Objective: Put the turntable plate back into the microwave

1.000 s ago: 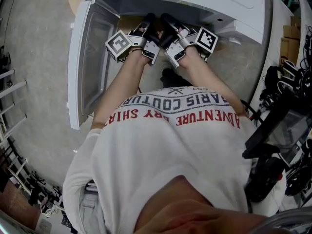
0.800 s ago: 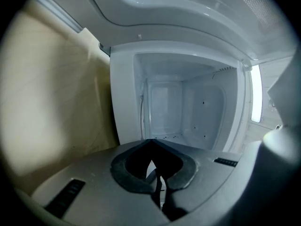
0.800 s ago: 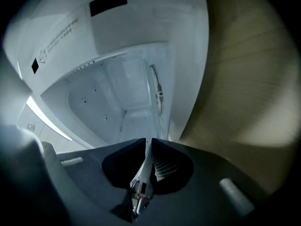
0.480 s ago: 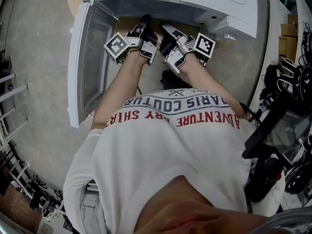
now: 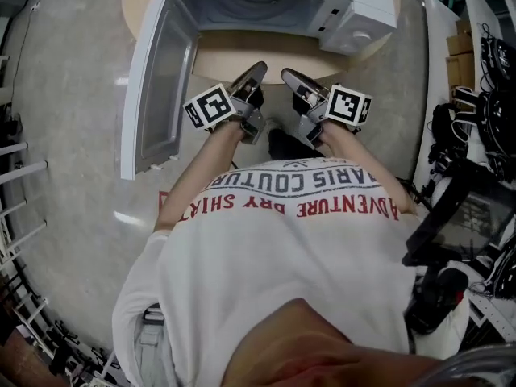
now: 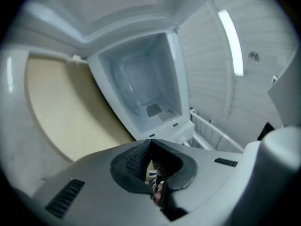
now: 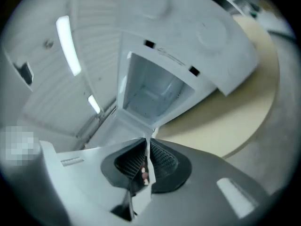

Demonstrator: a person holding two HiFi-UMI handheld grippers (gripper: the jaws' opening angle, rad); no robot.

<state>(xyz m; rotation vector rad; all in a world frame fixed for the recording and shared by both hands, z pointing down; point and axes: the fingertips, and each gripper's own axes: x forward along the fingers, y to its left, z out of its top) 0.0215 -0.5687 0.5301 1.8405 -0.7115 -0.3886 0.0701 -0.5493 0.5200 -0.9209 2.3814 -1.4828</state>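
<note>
The white microwave (image 5: 355,14) stands on a round wooden table (image 5: 242,51) with its door (image 5: 157,87) swung open to the left. A greyish curved shape shows on the cavity floor (image 5: 250,5); I cannot tell whether it is the glass plate. My left gripper (image 5: 258,72) and right gripper (image 5: 288,76) hover side by side in front of the table edge, outside the cavity, pointing at it. In both gripper views the pads meet with nothing held, and the open cavity (image 6: 141,86) (image 7: 155,91) lies ahead.
The open door juts toward me on the left of the grippers. A white counter edge (image 5: 439,71) and dark equipment with cables (image 5: 476,176) stand at the right. Grey floor (image 5: 64,95) surrounds the table.
Both grippers have drawn back out of the microwave's mouth toward my body. They now hang in front of the table edge, slightly farther apart.
</note>
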